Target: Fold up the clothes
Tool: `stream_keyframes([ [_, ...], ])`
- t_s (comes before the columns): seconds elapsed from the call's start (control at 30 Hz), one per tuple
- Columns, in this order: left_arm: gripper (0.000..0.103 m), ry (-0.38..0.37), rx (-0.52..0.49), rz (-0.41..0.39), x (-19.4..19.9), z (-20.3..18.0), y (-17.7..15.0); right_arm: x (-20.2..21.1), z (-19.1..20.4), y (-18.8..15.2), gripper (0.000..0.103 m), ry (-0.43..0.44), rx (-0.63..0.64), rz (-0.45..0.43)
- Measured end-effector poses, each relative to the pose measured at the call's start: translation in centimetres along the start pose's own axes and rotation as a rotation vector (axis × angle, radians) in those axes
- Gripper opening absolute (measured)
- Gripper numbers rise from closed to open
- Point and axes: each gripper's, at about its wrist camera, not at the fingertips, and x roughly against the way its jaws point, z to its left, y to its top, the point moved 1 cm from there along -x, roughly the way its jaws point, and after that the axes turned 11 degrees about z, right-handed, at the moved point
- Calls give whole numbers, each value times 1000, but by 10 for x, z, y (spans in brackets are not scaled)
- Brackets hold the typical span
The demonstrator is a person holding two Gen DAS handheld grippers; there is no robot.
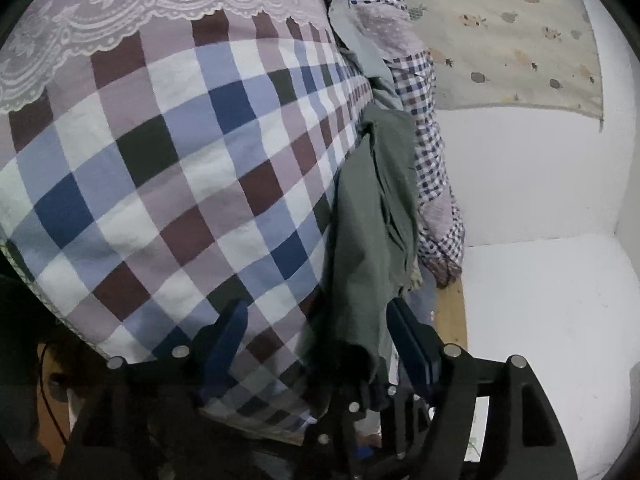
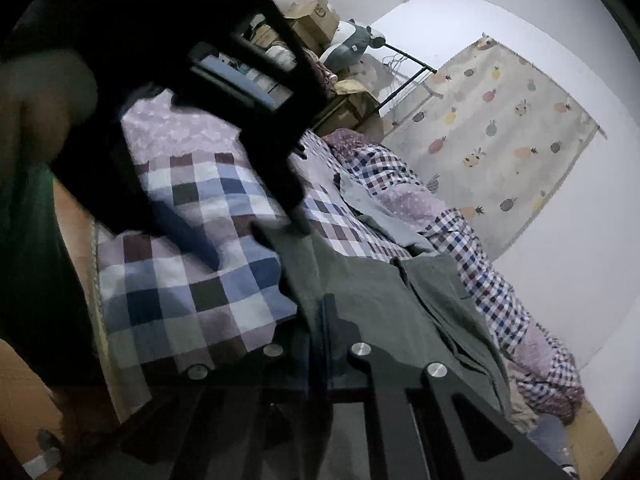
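Note:
An olive-green garment [image 1: 372, 216] lies in a bunched strip on the checked bedspread [image 1: 180, 168]. In the left wrist view it runs down between the two blue fingers [image 1: 412, 344] of my left gripper [image 1: 320, 340], which stand wide apart. In the right wrist view the garment [image 2: 368, 288] spreads out ahead of my right gripper [image 2: 326, 312], whose jaws are shut on its near edge. The left gripper [image 2: 256, 92] also shows there as a dark shape over the bed, touching the garment's far corner.
A small-check quilt [image 1: 428, 152] lies bunched along the bed's right side by a white wall. A pineapple-print curtain [image 2: 500, 140] hangs behind. Cardboard boxes [image 2: 316, 16] and a plush toy [image 2: 356, 44] are stacked beyond the bed. A wooden bed frame edge [image 1: 452, 312] shows.

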Motion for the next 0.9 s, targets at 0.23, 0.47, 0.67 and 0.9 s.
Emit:
stream_keyframes([
  [0.23,75,-24,-63,-3,-15,-13,2,7,-2,4,3,90,-43,7],
  [0.47,11,24,-95,-14,-23,-19,7,12,13,-1,4,123,2,-3],
  [0.67,4,11,-123,-51,-8,-23,5,9,13,-6,43,65,-15,14],
  [0.9,2,-33,-133,-74,4,-34,7,-1,9,-19,43,4,-5,88],
])
